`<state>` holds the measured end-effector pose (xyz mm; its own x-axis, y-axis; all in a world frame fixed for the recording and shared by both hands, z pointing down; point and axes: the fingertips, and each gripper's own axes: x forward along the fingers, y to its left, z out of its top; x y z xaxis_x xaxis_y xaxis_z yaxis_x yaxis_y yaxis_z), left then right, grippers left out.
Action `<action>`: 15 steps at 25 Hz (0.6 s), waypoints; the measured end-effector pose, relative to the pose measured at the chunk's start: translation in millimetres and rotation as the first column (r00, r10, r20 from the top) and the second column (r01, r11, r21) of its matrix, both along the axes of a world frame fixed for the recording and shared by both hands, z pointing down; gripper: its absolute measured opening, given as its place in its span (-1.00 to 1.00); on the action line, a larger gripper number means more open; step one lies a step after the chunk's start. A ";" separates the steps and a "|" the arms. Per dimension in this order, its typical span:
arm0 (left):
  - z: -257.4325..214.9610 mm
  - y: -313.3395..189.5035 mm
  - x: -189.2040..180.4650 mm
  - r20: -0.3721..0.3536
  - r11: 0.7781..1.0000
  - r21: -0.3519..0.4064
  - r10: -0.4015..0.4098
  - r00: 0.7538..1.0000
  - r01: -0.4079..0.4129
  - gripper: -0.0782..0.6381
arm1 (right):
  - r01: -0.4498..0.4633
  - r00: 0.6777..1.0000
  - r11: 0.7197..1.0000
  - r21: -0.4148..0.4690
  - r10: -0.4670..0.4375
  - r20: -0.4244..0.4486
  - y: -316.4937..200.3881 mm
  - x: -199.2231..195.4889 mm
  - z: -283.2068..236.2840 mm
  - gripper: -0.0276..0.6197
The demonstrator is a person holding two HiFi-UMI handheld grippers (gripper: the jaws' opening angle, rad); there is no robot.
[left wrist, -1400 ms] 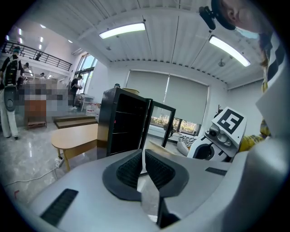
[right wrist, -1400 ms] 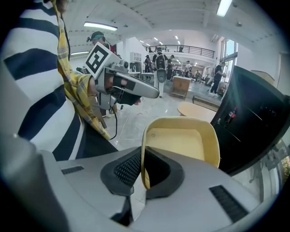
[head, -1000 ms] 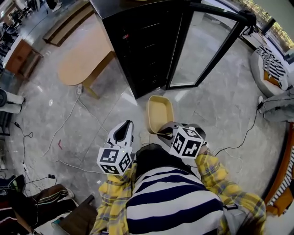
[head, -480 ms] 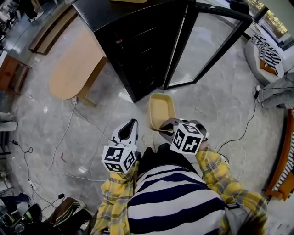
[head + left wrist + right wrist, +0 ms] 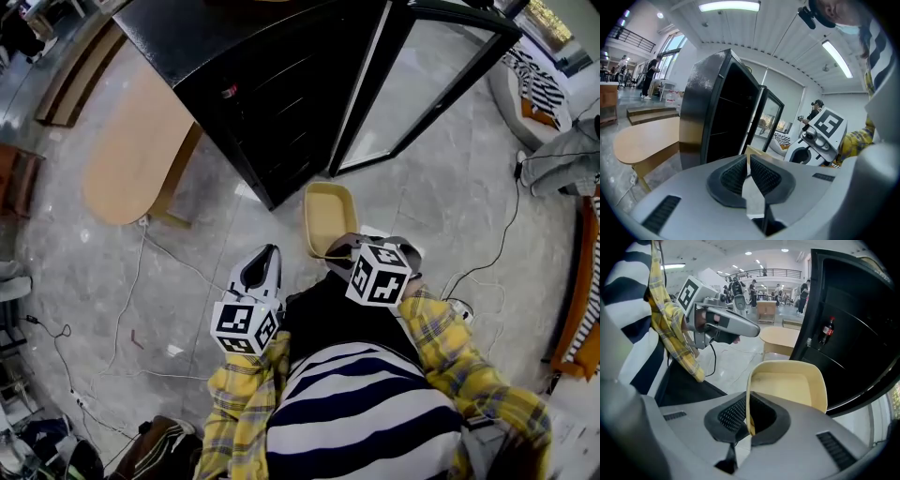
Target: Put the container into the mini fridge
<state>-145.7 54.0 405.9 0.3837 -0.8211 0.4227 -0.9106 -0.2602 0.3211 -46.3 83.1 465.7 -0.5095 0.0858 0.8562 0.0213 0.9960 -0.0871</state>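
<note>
My R hand-held gripper (image 5: 747, 420) pinches the yellow container (image 5: 787, 385) by its rim, near the open mini fridge (image 5: 272, 103). L hand-held gripper (image 5: 747, 171) is pressed together w/ nothing in it.

Three cameras, one mini fridge (image 5: 272, 103) shared by all.
Head camera stares steeply down from above onto the left claw (image 5: 267, 253) and right claw (image 5: 335, 255); left gripper view sits low, looking along its jaws at the mini fridge front, right claw alongside; right gripper view rides close, mini fridge at its right, left claw upper left.
</note>
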 end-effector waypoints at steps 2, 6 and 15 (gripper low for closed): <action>1.5 -8.6 5.9 -0.025 1.000 0.005 0.005 1.000 -0.005 -0.69 | 0.003 1.000 1.000 0.002 -0.003 -0.018 -9.1 3.9 9.0 -0.82; 8.1 -28.2 11.2 -0.017 1.000 0.010 -0.008 1.000 0.008 -0.69 | 0.018 1.000 1.000 0.006 -0.018 -0.021 -33.4 0.7 24.4 -0.82; 42.4 -69.2 30.7 0.035 1.000 -0.010 -0.027 0.999 0.027 -0.69 | 0.141 0.990 0.990 0.025 -0.140 -0.028 -90.7 0.2 63.0 -0.82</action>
<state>-115.0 -15.2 448.3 0.3465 -0.8263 0.4440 -0.9278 -0.2324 0.2917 -46.1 -7.6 528.7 -0.4718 0.1314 0.8719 0.1591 0.9853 -0.0624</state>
